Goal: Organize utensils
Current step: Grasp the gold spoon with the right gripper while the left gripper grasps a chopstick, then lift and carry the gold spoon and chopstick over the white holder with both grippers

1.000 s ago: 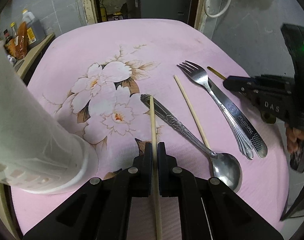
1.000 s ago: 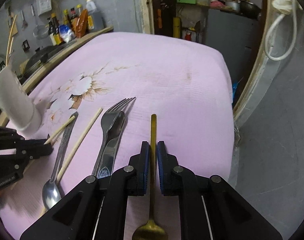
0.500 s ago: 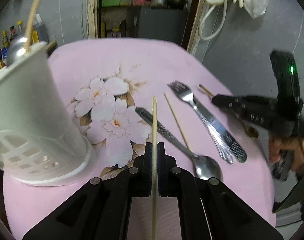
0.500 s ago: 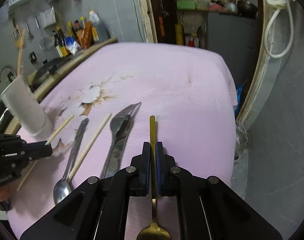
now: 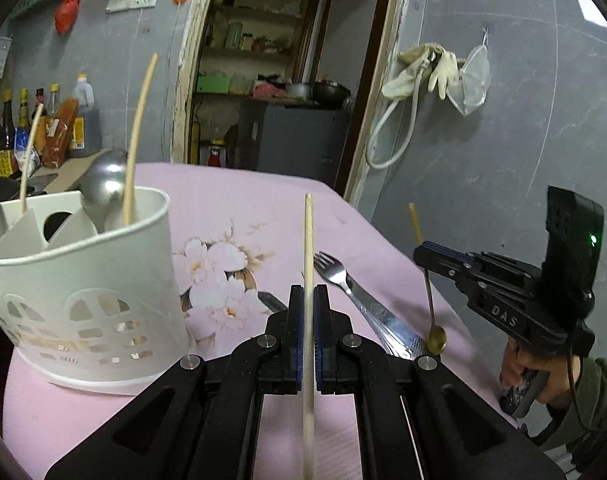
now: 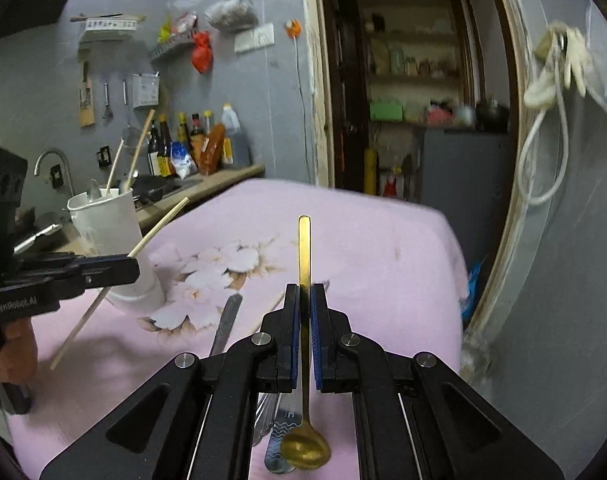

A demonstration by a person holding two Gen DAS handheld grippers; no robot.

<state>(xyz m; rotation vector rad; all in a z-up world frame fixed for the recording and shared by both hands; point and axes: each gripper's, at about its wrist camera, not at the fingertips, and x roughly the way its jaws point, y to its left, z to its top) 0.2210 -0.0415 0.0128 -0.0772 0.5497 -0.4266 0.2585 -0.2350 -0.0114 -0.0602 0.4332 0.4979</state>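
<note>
A table covered by a pink floral cloth (image 5: 239, 200) fills the lower part of both views. Near its left edge a white utensil holder (image 5: 83, 280) is stood, with perforated lower walls and inner dividers; a steel spoon (image 5: 101, 188) and two pale chopsticks are seen leaning in it. On the cloth, to the right of the holder, a steel fork (image 5: 335, 272) is laid beside another flat-handled steel utensil (image 6: 277, 440), a patterned spoon handle (image 6: 225, 328) is laid further left, and a piece of a second chopstick is glimpsed behind the right gripper's jaws.

The left gripper (image 5: 308, 300) is held above the cloth, just right of the holder, its jaws closed tight on a wooden chopstick (image 5: 308, 248) that is raised off the table and tilted upward. The right gripper (image 6: 303, 300) is likewise clamped narrow on the handle of a small gold spoon (image 6: 304, 446), which is lifted clear of the cloth with its bowl hanging toward the camera. A hand (image 5: 523, 376) in a dark green sleeve is seen gripping the right tool's handle.
</note>
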